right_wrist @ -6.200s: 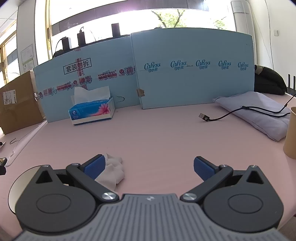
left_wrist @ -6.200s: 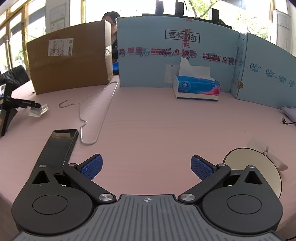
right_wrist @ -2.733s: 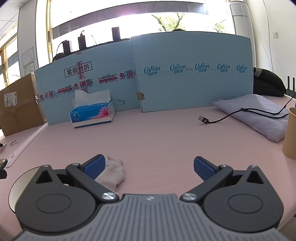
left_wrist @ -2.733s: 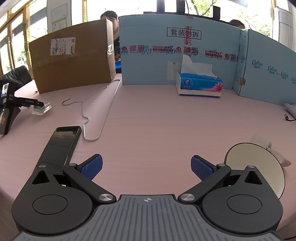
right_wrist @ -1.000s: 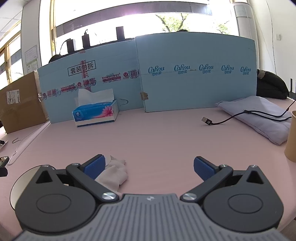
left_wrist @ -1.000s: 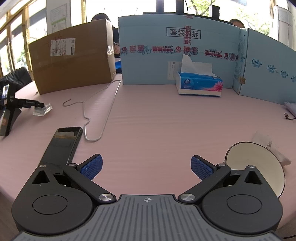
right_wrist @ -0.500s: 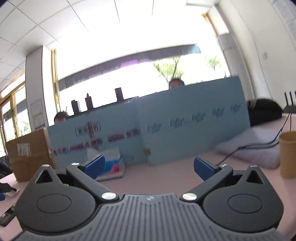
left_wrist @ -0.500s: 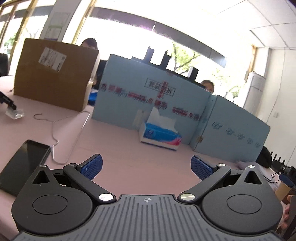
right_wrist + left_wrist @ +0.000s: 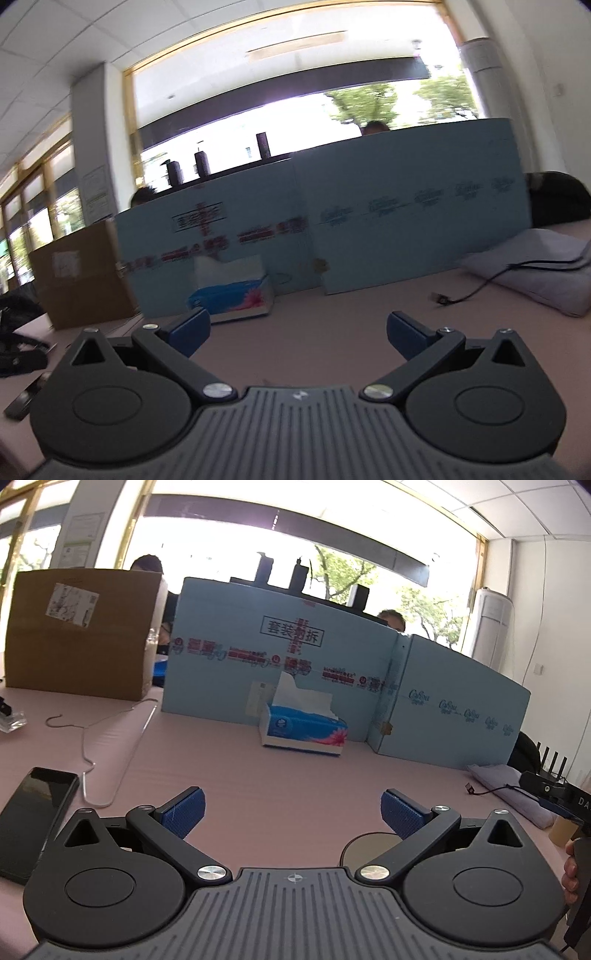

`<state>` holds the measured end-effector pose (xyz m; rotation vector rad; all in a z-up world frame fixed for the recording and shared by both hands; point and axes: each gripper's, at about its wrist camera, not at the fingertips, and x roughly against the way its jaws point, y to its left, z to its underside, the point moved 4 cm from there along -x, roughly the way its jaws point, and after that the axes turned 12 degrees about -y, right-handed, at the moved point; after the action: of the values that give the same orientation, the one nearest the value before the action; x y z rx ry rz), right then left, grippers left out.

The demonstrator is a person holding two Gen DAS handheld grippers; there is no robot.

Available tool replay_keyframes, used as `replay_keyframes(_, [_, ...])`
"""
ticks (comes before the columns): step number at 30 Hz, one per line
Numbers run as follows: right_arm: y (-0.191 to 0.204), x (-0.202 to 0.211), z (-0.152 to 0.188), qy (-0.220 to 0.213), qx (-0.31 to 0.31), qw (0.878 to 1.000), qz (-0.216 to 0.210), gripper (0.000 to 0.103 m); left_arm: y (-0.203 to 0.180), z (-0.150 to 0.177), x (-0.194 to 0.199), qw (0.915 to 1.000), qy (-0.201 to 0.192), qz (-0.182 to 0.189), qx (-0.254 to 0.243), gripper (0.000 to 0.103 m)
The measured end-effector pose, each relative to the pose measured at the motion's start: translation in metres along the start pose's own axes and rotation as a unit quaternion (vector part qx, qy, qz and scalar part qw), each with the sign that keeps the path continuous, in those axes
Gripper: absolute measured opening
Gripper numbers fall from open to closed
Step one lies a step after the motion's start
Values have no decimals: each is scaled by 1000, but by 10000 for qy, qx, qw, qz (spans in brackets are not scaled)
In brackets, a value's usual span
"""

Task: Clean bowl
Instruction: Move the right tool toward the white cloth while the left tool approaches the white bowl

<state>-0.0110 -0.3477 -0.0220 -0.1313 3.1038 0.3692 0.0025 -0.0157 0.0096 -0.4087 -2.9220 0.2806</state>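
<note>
Both grippers, left gripper [image 9: 291, 808] and right gripper [image 9: 298, 326], gape empty. Dip the left toward the bowl [image 9: 365, 845], pinching its rim squarely.

Legible markings, left wrist view. The left blue partition board [image 9: 280, 657] carries a boxed line of black Chinese characters, "套装勿拆", crossed by a red printed band; the row of red and pink print below it is too small to read. The right blue partition board [image 9: 454, 716] repeats a white script logo along its face, apparently "CoRou", though the lettering is uncertain. A black device at the right edge [image 9: 554, 795] shows white letters "DA", cut off by the frame. The cardboard box [image 9: 81, 635] bears a white shipping label whose print cannot be read.

Right wrist view: blurred; nothing readable.
</note>
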Motion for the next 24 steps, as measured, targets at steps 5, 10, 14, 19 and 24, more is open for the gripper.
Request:
replay_keyframes(5, [9,-10,8,286,-237,9979,-538,103,-6,6,-4,9999,100,119,-63,102])
replay_keyframes(10, [22,-16,16,420,-83,9964,-729,89,-12,13,-13,9992,243,287,-108,101])
replay_keyframes(14, [36,-30,27,766,492,9932,-727,67,-15,19,-20,9985,355,393,-110,99])
replay_keyframes(19, [44,-42,43,1211,866,9857,-794,57,-16,25,-29,9976,493,473,-113,95])
replay_keyframes(24, [43,-49,56,1499,958,9808,-802,55,-16,28,-37,9968,556,554,-133,95])
